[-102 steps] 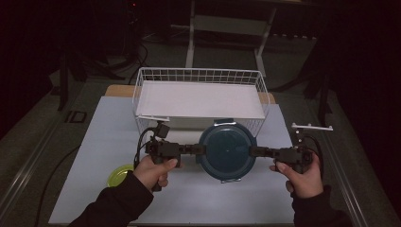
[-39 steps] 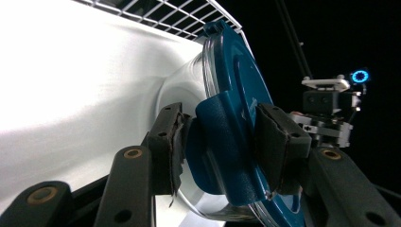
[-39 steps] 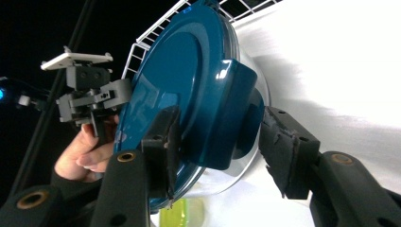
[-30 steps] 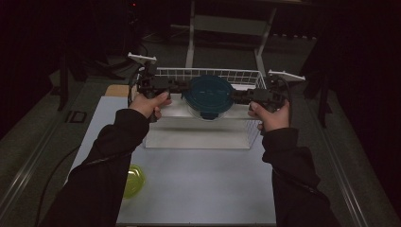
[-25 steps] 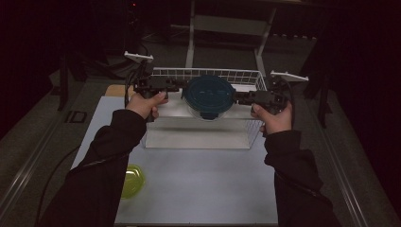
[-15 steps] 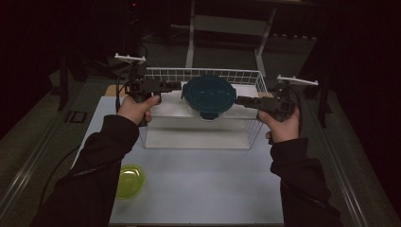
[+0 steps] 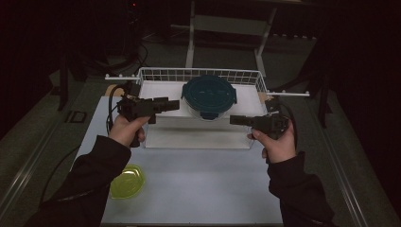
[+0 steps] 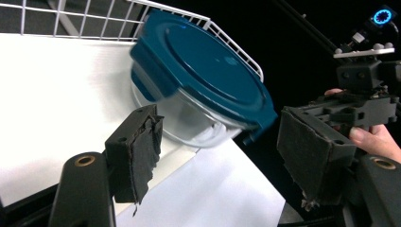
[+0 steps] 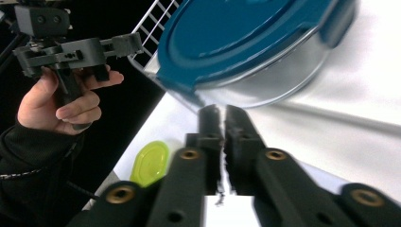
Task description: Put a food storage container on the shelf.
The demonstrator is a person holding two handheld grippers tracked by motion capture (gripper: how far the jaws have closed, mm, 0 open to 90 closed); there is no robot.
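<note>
Resting in the wire basket [image 7: 246, 75] by its far rim, the blue-lidded glass container [image 7: 208, 96] looks delivered. The left gripper [image 7: 171, 105], jaws apart and just opening further, holds nothing; the right gripper [image 7: 235, 120] has just closed empty. Likely next: the yellow lid [image 7: 126, 181] near the tabletop's front-left corner.

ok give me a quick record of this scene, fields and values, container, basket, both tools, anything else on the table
container: round glass container with dark blue lid, sitting in the basket, no tool touching it
basket: white wire basket at the far side of the table
left tool: left tool, jaws have just been opening, nothing between them, apart from the container
right tool: right tool, jaws have just closed, shut on nothing
other: yellow-green lid near the table's front left
</note>
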